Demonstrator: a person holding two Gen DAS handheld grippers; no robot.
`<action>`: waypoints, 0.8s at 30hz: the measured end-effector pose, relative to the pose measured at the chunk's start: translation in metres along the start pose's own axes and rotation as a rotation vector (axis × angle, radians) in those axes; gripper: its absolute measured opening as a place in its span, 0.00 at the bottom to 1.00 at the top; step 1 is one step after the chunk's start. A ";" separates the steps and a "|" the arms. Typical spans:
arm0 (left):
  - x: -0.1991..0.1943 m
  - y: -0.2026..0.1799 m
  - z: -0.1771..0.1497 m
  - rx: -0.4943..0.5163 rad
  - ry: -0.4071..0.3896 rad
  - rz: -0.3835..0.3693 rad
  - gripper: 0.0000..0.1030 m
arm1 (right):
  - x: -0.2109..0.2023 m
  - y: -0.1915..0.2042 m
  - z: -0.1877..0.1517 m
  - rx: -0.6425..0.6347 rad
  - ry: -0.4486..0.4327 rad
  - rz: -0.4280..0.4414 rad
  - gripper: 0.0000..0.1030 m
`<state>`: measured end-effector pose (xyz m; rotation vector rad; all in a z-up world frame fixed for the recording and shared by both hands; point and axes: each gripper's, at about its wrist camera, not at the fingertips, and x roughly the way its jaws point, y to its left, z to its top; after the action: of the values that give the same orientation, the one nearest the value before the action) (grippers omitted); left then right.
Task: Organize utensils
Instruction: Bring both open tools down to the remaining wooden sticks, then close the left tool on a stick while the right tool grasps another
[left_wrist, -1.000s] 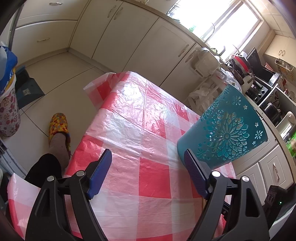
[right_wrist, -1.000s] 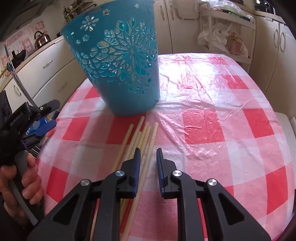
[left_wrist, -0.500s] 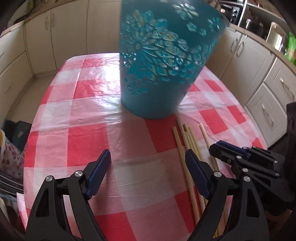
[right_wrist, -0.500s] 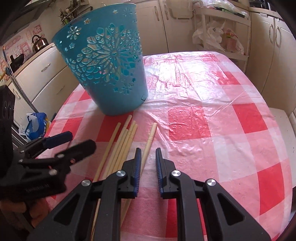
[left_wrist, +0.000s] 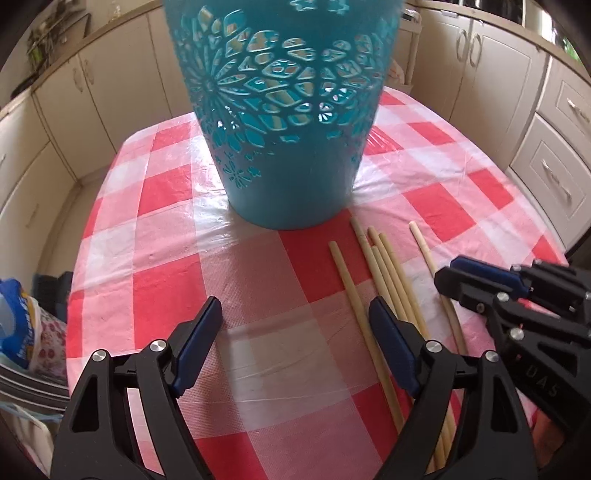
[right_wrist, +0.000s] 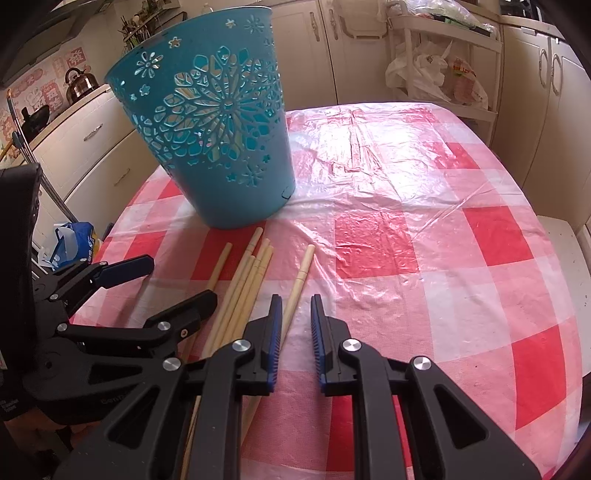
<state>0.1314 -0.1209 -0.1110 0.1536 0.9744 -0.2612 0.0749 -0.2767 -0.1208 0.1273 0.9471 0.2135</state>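
Observation:
Several wooden chopsticks (left_wrist: 384, 280) lie side by side on the red-checked tablecloth (left_wrist: 166, 280), in front of a teal cut-out basket (left_wrist: 284, 122). My left gripper (left_wrist: 295, 314) is open and empty, low over the cloth just left of the chopsticks. In the right wrist view the chopsticks (right_wrist: 243, 280) lie left of centre and the basket (right_wrist: 218, 147) stands upright behind them. My right gripper (right_wrist: 296, 314) has a narrow gap between its jaws, empty, with one chopstick (right_wrist: 299, 277) just ahead. The left gripper (right_wrist: 166, 288) shows at the left there.
Cream kitchen cabinets (left_wrist: 491, 74) surround the table. A white rack with plastic bags (right_wrist: 436, 74) stands past the far table edge. A blue bag (right_wrist: 70, 240) sits on the floor at the left. The right gripper (left_wrist: 480, 284) crosses the left wrist view's right side.
My left gripper swung round from the table's far side to face the basket and chopsticks, then closed in on them. My right gripper drew back slightly; its jaws stay the same.

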 end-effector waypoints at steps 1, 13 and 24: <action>-0.001 0.001 0.000 -0.004 0.002 0.002 0.71 | 0.000 0.001 0.000 -0.004 0.000 -0.003 0.16; -0.005 0.004 0.005 0.032 0.019 -0.039 0.25 | 0.001 0.009 0.001 -0.086 0.006 -0.060 0.10; -0.003 0.037 0.004 -0.111 0.069 -0.073 0.10 | 0.001 0.007 0.002 -0.074 0.025 -0.030 0.10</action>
<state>0.1438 -0.0864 -0.1057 0.0259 1.0619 -0.2697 0.0761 -0.2701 -0.1193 0.0424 0.9641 0.2226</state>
